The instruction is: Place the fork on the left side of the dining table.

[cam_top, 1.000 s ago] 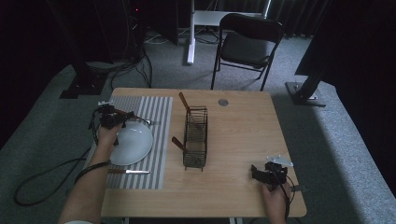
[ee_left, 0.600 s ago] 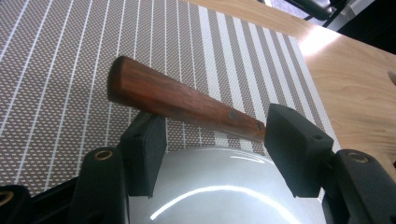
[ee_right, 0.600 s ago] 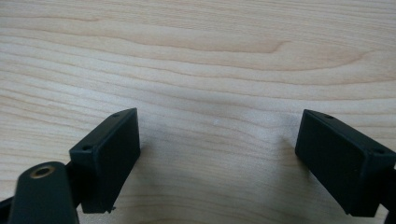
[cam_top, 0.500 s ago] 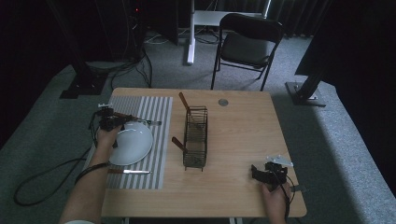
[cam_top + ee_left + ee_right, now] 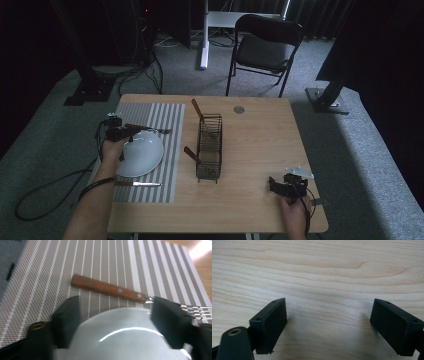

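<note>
Blur softened the near edge of the white plate (image 5: 125,340) in your left gripper view, and one jaw hid the fork's neck. Your left gripper (image 5: 115,315) stood wide open over the plate's far rim, holding nothing. The fork (image 5: 110,288), with its riveted wooden handle, lay flat on the woven striped mat (image 5: 37,277) just beyond the plate. Your right gripper (image 5: 328,322) was spread wide and empty, low over the pale, grained wooden worktop (image 5: 317,265). From above, a wire basket (image 5: 209,145) stood mid-worktop and a knife (image 5: 137,184) lay on the mat's near edge.
</note>
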`<state>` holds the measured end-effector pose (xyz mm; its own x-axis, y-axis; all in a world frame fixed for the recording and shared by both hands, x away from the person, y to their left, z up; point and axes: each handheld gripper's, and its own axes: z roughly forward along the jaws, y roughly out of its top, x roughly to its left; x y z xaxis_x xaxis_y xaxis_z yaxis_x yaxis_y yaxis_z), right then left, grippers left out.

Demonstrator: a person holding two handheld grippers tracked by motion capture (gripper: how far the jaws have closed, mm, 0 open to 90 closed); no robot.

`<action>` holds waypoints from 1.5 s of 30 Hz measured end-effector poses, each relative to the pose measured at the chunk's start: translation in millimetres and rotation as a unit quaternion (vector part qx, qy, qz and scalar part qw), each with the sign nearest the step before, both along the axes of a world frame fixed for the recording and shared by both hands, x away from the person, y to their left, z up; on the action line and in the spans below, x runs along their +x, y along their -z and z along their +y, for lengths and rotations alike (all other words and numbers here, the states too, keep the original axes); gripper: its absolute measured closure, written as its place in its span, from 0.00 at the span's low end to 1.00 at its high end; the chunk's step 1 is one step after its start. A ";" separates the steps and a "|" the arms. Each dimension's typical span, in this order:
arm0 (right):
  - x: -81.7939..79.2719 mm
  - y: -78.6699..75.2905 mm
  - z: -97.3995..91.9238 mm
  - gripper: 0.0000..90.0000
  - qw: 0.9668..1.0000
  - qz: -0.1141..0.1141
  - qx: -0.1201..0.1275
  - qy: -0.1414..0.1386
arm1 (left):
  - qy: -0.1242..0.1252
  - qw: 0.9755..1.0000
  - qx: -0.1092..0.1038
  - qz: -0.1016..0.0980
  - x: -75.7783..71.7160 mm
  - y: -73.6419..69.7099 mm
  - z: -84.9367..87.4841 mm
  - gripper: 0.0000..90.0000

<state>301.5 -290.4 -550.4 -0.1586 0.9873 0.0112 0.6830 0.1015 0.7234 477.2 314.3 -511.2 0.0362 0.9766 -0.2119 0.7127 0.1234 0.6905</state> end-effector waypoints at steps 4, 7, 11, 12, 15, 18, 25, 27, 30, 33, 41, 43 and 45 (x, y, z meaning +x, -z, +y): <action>0.0 0.0 0.0 0.15 1.000 0.000 0.000 0.000 | 0.005 1.000 -0.004 -0.004 -5.7 -6.1 -4.2 0.18; 0.0 0.0 0.0 0.15 1.000 0.000 0.000 0.000 | 0.014 1.000 -0.015 -0.007 -8.9 -10.9 -6.4 0.11; 0.0 0.0 0.0 0.15 1.000 0.000 0.000 0.000 | 0.026 0.999 -0.015 -0.017 -14.6 -20.3 -8.1 0.01; 0.0 0.0 0.0 0.15 1.000 0.000 0.000 0.000 | 0.027 1.000 -0.001 -0.014 -17.0 -22.6 -9.0 0.01; 0.0 0.0 0.0 0.15 1.000 0.000 0.000 0.000 | 0.027 1.000 0.004 -0.008 -22.5 -23.1 -8.6 0.01; 0.0 0.0 0.0 0.15 1.000 0.000 0.000 0.000 | 0.017 1.000 0.005 -0.004 -29.8 -20.1 -5.5 0.01; 0.3 -0.1 -0.1 0.15 1.000 0.000 0.000 -0.001 | 0.012 1.000 0.020 -0.002 -46.9 -20.9 -2.4 0.01; 0.3 0.0 -0.1 0.15 1.000 0.000 0.000 -0.001 | 0.019 1.000 0.022 -0.006 -51.2 -22.8 -1.2 0.01; 0.2 0.0 -0.1 0.15 1.000 0.000 0.000 -0.001 | 0.014 0.999 0.024 -0.019 -57.5 -27.2 0.7 0.01; 0.3 0.0 -0.1 0.15 1.000 0.000 0.000 -0.001 | 0.015 0.999 0.043 -0.018 -62.9 -29.8 -0.1 0.01; 0.3 0.0 -0.1 0.15 1.000 0.000 0.000 -0.001 | 0.043 0.996 0.073 -0.031 -87.1 -32.2 -8.2 0.01; 0.3 0.0 -0.1 0.15 1.000 0.000 0.000 -0.001 | 0.046 0.996 0.071 -0.039 -95.1 -32.6 -11.5 0.01; 0.3 0.0 -0.1 0.15 1.000 0.000 -0.001 -0.001 | 0.055 0.995 0.068 -0.037 -101.3 -31.7 -14.8 0.01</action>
